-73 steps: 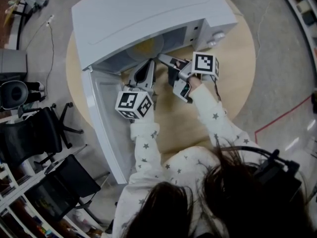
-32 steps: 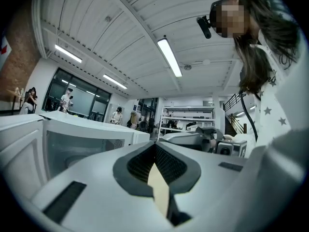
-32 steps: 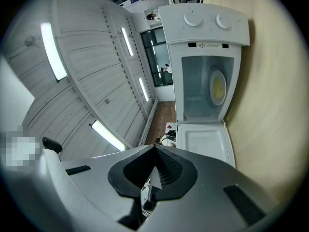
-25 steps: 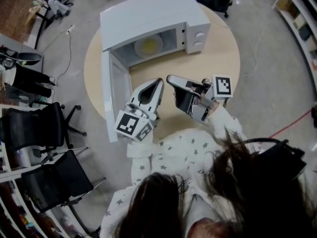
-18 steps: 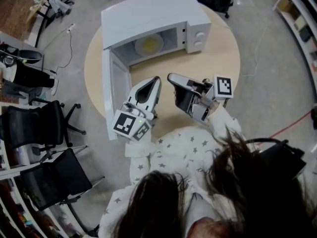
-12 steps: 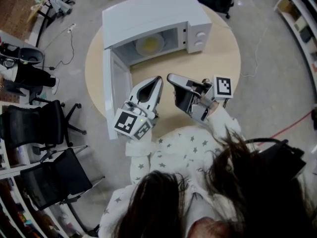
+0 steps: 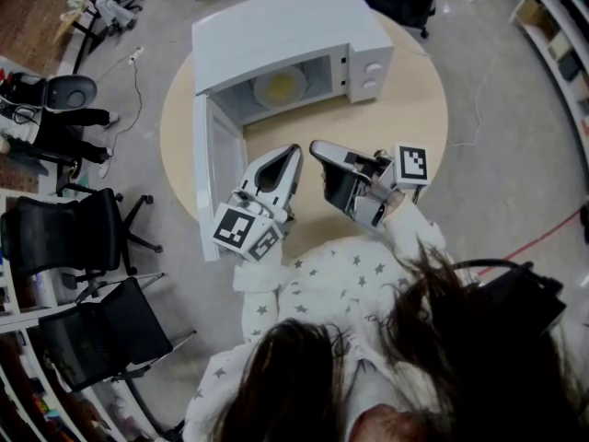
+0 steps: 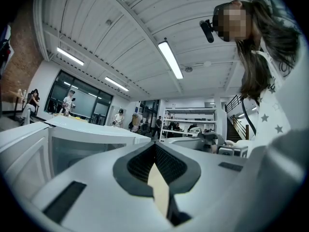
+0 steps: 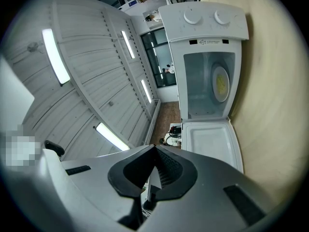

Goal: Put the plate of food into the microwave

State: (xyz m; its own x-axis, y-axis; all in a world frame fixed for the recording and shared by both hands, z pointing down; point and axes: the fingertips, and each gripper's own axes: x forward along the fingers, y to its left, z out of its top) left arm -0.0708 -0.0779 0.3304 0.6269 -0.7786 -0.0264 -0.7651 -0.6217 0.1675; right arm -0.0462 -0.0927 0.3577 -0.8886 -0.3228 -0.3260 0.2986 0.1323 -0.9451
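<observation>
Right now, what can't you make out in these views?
- Food on the plate: too small in the head view, only a yellow patch in the right gripper view.
- Markings at the microwave knobs: too small in both those views.
- Plate, left gripper view: not visible; the shut left tool fills the lower frame.
- Table's near edge, head view: covered by the person's top.

The person is holding both grippers out in front of the microwave (image 7: 285, 26), well apart from it. The left gripper (image 7: 291, 155) is pointing toward the microwave, and its jaws are pressing together with nothing between them. The right gripper (image 7: 317, 147) is hanging just beside it, tipped on its side, with its jaws pressing together on nothing too. The left arm (image 7: 262, 288) and right arm (image 7: 414, 238) are bending back toward the body.
</observation>
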